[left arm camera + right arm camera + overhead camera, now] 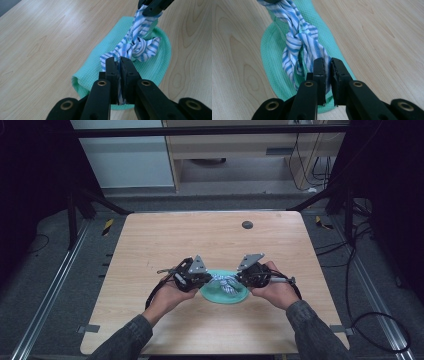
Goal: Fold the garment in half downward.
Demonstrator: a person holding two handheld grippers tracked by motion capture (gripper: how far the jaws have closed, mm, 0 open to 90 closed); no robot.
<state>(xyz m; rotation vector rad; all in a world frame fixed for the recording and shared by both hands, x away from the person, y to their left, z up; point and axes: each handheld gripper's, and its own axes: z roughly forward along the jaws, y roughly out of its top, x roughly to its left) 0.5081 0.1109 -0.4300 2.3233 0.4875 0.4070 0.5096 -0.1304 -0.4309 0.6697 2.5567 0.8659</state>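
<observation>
A green cloth lies folded into a rounded pad on the wooden counter, toward the near middle of it, and everything happens right over that pad. Stretched above the green cloth is a blue-and-white striped cloth, twisted into a rope with a knot at its middle. The left gripper sits at the left edge of the green cloth, its jaws pressed together on one end of the striped cloth; in the left gripper view the striped fabric runs from between those jaws up to the knot and on to the other gripper at the top of the picture. The right gripper sits at the right edge of the green cloth, jaws likewise clamped on the opposite end, and in the right gripper view the striped fabric climbs from its jaws over the green cloth to the knot. The knot hangs just above the green cloth, roughly midway between the two grippers. A small dark round spot sits on the counter well beyond the green cloth.
</observation>
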